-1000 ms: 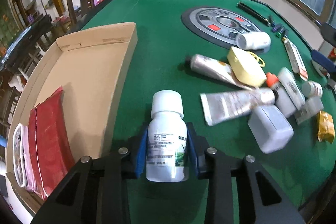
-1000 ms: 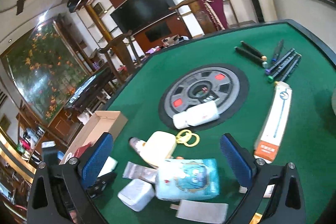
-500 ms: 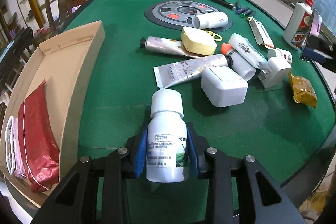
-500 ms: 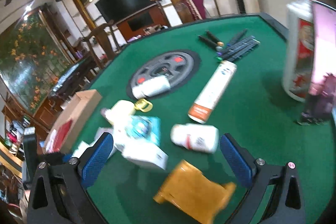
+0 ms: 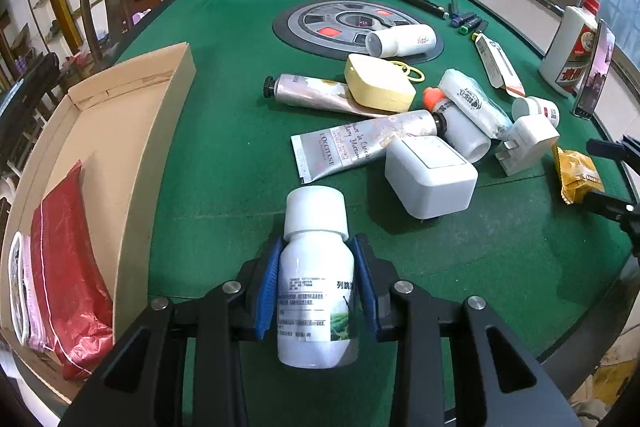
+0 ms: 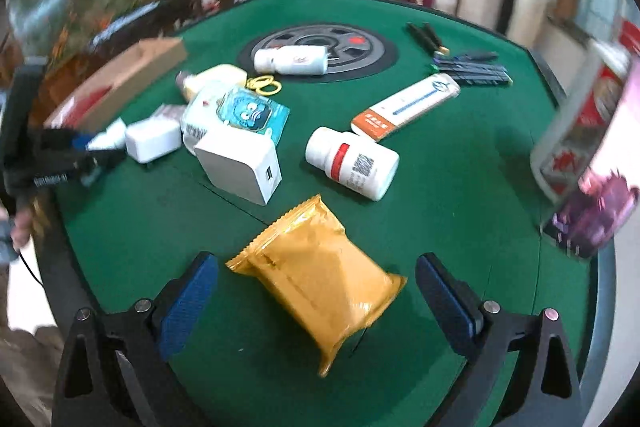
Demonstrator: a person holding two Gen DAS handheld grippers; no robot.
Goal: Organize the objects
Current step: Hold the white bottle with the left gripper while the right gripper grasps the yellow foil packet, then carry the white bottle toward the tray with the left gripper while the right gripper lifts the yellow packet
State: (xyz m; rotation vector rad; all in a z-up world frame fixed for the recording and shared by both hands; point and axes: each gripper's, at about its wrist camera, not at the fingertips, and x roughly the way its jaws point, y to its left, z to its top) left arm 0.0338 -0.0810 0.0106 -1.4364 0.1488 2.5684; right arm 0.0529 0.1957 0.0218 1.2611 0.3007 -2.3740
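Note:
My left gripper (image 5: 316,279) is shut on a white capped medicine bottle (image 5: 314,283), held above the green table between the cardboard tray (image 5: 120,131) and the pile of objects. The tray holds a red packet (image 5: 68,267) at its near end. In the right wrist view my right gripper (image 6: 316,287) stands wide open, its blue pads either side of a yellow foil packet (image 6: 320,275) lying on the felt. The pads are apart from the packet. The left gripper (image 6: 96,151) with its bottle shows at far left there.
A pile lies mid-table: two cream tubes (image 5: 352,143), a white charger block (image 5: 432,175), a yellow case (image 5: 378,87), white bottles (image 6: 352,163), a thermometer box (image 6: 404,105). Pens (image 6: 472,67) lie at the back; a tall liquor bottle (image 5: 572,51) and an upright phone (image 5: 596,71) stand by the right edge.
My right gripper has rolled and dropped lower toward the near right edge, so the yellow packet now lies between its open pads. The left gripper swung right, away from the tray, then held still.

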